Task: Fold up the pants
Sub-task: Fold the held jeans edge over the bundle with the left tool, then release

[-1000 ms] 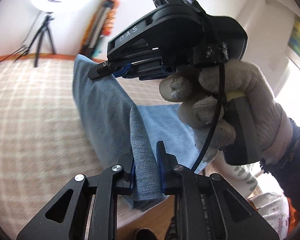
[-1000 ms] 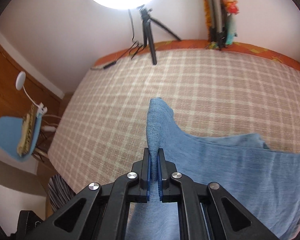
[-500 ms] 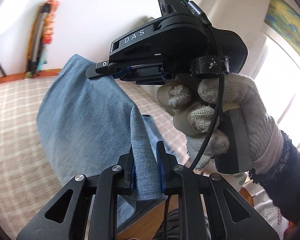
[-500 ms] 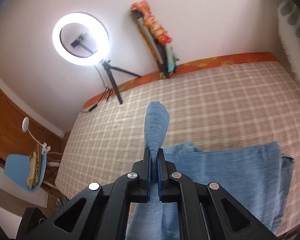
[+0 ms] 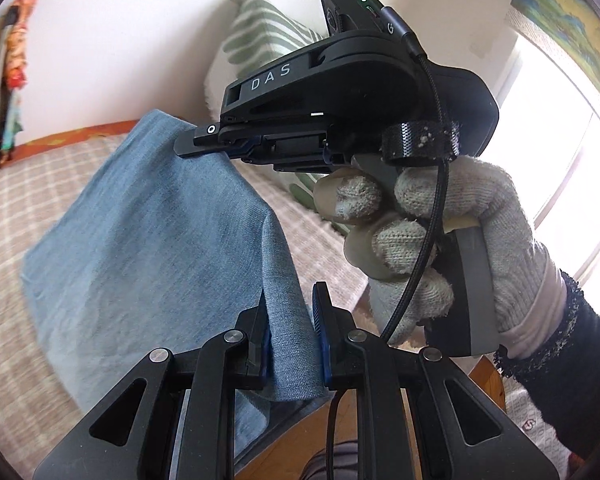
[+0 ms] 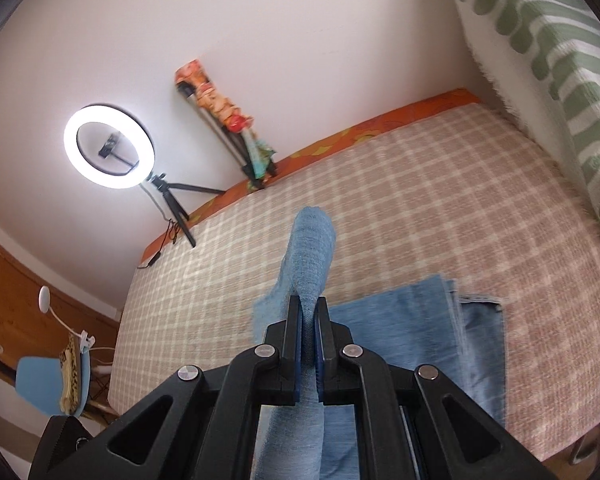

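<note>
Blue denim pants (image 5: 148, 240) hang lifted above a checked bed (image 5: 16, 208). My left gripper (image 5: 290, 312) is shut on one corner of the pants' edge. My right gripper (image 5: 204, 146), held by a gloved hand (image 5: 440, 240), grips the other corner higher up and farther away. In the right wrist view the right gripper (image 6: 310, 312) is shut on a bunched fold of the pants (image 6: 312, 252), and the rest of the pants (image 6: 420, 328) lies flat on the bed (image 6: 420, 200) below.
A green-striped white pillow (image 6: 548, 40) stands at the bed's right end. A ring light on a tripod (image 6: 110, 146) and a rolled colourful bundle (image 6: 228, 116) stand against the far wall. A blue chair (image 6: 48, 384) is left of the bed.
Both grippers have carried the held pants edge to the right toward the pillow end. The lifted cloth has spread wider between them, and more of the pants now lies doubled on the bed.
</note>
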The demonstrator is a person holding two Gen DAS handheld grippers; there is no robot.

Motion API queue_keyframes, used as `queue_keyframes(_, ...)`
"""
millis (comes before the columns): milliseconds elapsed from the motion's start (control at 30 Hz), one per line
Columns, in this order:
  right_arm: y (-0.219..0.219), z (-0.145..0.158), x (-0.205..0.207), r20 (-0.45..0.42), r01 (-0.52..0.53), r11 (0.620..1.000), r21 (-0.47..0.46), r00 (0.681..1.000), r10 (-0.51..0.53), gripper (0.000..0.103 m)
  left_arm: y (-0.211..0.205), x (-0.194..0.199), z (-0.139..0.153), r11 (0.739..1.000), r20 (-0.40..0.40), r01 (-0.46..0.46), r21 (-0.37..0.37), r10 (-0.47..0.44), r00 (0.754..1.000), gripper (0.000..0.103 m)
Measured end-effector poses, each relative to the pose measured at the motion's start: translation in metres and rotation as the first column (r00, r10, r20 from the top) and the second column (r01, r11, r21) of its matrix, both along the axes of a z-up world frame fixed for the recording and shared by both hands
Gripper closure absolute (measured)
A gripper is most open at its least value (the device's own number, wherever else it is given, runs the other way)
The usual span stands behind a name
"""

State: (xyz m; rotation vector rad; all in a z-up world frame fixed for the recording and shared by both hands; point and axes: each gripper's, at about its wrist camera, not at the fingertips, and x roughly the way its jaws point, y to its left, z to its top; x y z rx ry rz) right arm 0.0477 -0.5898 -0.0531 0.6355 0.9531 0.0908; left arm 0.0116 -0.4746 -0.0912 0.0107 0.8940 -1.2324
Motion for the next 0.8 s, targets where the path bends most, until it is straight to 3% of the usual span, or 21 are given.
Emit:
queue_keyframes(300,-0.061,-0.034,-0.018,-0.028,0.077,0.996,0.042,0.997,-0.076,0.101,-0.050,0.032,-0.029,0.997,-0.051,0.063,0.049,-0.061,0.997,0.087)
queue_keyframes(633,-0.096,-0.100,-0.019,-0.111,0.093,0.989,0.110,0.991,-0.081,0.101,-0.078,0.049,-0.064,0.987,-0.091,0.072,0.142,-0.059,0.994,0.087)
queue_keyframes(800,-0.098,-0.115,-0.014,-0.137,0.062,0.994,0.095,0.989,-0.049,0.101,-0.083,0.054,-0.067,0.983,-0.106,0.094,0.158,-0.078,0.991,0.077)
